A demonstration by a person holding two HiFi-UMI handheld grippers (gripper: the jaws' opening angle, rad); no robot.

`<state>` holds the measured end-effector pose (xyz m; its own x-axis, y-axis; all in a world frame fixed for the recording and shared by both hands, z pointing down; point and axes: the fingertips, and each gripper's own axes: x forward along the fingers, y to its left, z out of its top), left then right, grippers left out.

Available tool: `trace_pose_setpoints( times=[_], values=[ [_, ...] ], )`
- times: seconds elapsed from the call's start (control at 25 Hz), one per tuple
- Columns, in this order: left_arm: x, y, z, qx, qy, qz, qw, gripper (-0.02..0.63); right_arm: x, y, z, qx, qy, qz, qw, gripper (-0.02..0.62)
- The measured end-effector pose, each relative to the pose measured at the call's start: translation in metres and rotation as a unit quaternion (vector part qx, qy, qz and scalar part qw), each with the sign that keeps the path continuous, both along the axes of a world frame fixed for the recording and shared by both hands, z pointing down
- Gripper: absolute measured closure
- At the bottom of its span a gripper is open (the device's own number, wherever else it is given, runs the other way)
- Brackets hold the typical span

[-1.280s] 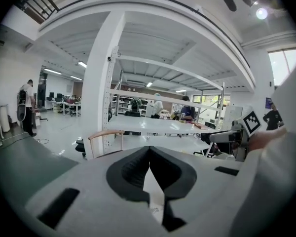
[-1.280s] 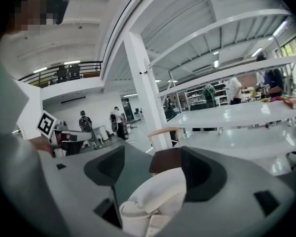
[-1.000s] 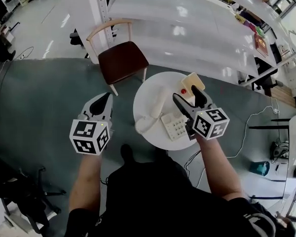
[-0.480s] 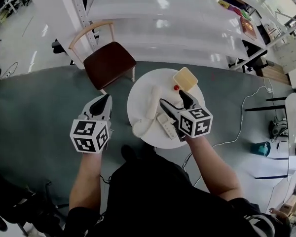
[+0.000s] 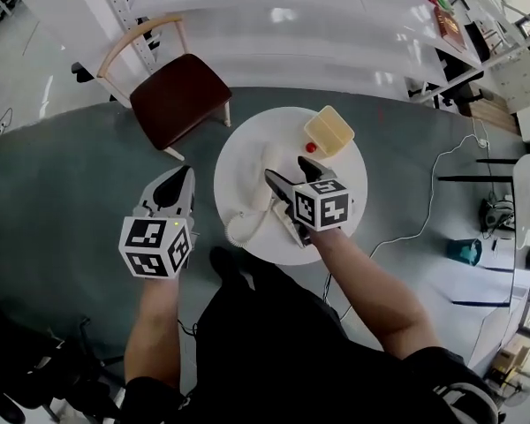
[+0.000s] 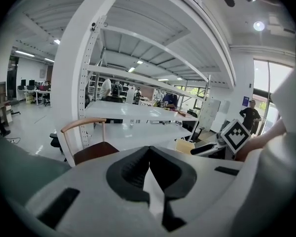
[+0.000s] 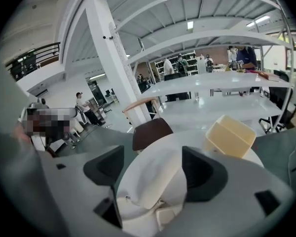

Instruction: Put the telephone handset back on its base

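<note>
Handset (image 5: 263,184) lies on the round white table (image 5: 238,144), off its base (image 5: 285,224), with its curly cord (image 5: 238,230) trailing to the near edge. We see that the left gripper (image 5: 178,177) has drawn nearer the table's left edge since a second ago. It hangs over the grey floor (image 5: 62,201), jaws clenched on nothing. The right gripper (image 5: 287,170) has dropped toward the phone. Its jaws have just been closing slightly but stand wide, and neither pad presses the handset between them. A brown-seated chair (image 5: 178,100) stands left of the table. A yellow tray (image 5: 329,131) and a small red thing (image 5: 310,147) sit at the table's far right. Long white benches (image 5: 274,34) run behind.
</note>
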<state>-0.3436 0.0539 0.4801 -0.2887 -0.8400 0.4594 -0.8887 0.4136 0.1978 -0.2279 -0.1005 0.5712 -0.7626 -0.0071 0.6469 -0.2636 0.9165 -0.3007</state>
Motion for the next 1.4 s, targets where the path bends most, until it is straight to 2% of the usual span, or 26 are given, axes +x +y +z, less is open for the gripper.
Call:
trace_pose_setpoints(
  times=[0.32, 0.6, 0.96, 1.12, 1.28, 1.4],
  values=[
    [0.009, -0.013, 0.03, -0.007, 0.017, 0.012, 0.9998, 0.595, -0.015, 0.0, 0.072, 0.004, 0.082, -0.004, 0.997, 0.242],
    [-0.002, -0.008, 0.047, -0.012, 0.033, 0.007, 0.9994, 0.595, -0.02, 0.0, 0.118, 0.003, 0.143, 0.013, 0.99, 0.256],
    [-0.002, -0.003, 0.058, -0.018, 0.044, 0.006, 0.9988, 0.595, -0.016, -0.007, 0.153, -0.03, 0.206, 0.078, 0.975, 0.284],
    [-0.005, 0.003, 0.061, -0.02, 0.046, 0.005, 0.9987, 0.596, -0.015, -0.003, 0.164, -0.011, 0.232, 0.07, 0.97, 0.285],
    [-0.006, 0.006, 0.063, -0.02, 0.049, 0.007, 0.9986, 0.595, -0.017, -0.002, 0.167, 0.011, 0.246, 0.071, 0.967, 0.285],
    [-0.004, 0.007, 0.063, -0.02, 0.052, 0.009, 0.9984, 0.596, -0.027, 0.002, 0.167, 0.033, 0.248, 0.055, 0.967, 0.288]
  ],
)
